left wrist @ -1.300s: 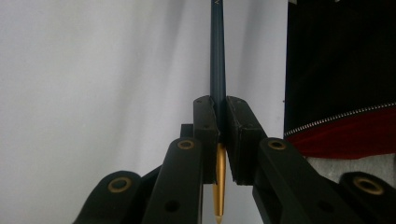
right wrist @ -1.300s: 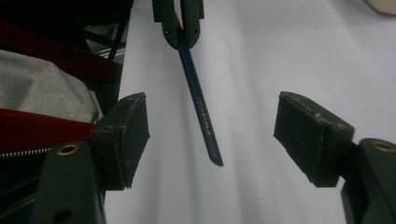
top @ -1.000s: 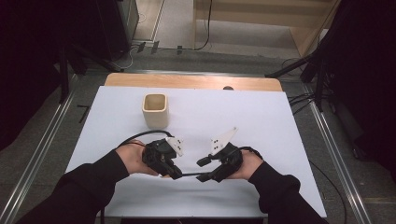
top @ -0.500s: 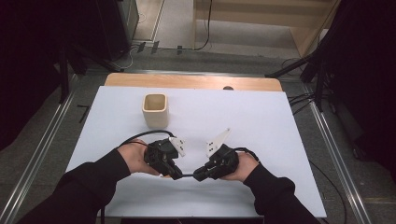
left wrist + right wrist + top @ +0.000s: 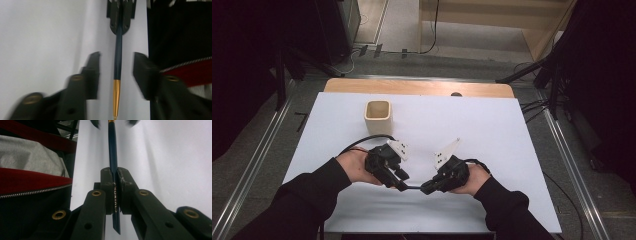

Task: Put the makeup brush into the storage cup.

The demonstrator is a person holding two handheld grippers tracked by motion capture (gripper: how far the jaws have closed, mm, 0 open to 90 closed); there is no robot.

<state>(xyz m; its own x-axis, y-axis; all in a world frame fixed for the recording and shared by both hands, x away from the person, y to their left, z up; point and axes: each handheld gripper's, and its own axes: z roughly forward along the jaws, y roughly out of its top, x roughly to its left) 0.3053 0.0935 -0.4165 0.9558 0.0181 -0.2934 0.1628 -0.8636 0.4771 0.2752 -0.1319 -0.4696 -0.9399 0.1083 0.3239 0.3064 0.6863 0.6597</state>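
Note:
A slim dark blue pen with a gold tip lies level just above the white table, spanning the gap between my two grippers. My right gripper is shut on one end of the pen, and its jaws have just been closing onto it. My left gripper is open. Its jaws have just been opening and stand on either side of the gold-tipped end of the pen without touching it. In the high view the left gripper and the right gripper face each other near the table's front edge.
A cream square cup stands upright at the table's back left, well beyond both hands. A wooden strip runs along the far edge. The person's black and red zipped jacket is close behind the grippers.
The right gripper's jaws have closed down on the pen and the left gripper's jaws have parted from it. Both hands have hardly shifted.

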